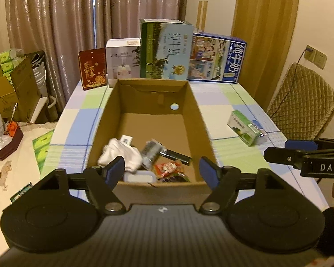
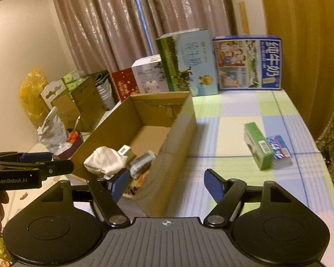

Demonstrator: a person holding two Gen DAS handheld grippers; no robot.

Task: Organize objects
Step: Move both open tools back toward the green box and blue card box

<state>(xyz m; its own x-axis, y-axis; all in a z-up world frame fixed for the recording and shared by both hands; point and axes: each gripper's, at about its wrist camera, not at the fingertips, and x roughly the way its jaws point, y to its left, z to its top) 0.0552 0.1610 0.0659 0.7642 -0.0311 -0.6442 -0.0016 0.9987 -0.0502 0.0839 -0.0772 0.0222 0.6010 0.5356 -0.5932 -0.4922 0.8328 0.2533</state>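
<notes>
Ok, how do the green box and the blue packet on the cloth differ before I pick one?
The green box is a taller carton, larger than the blue packet, which lies low and flat. The green box is nearer the cardboard box; the blue packet sits beyond it, toward the table edge. Both rest outside it, touching or nearly so.

Left gripper (image 1: 162, 170) and right gripper (image 2: 167, 185) — both spread wide, empty, side by side.
</notes>
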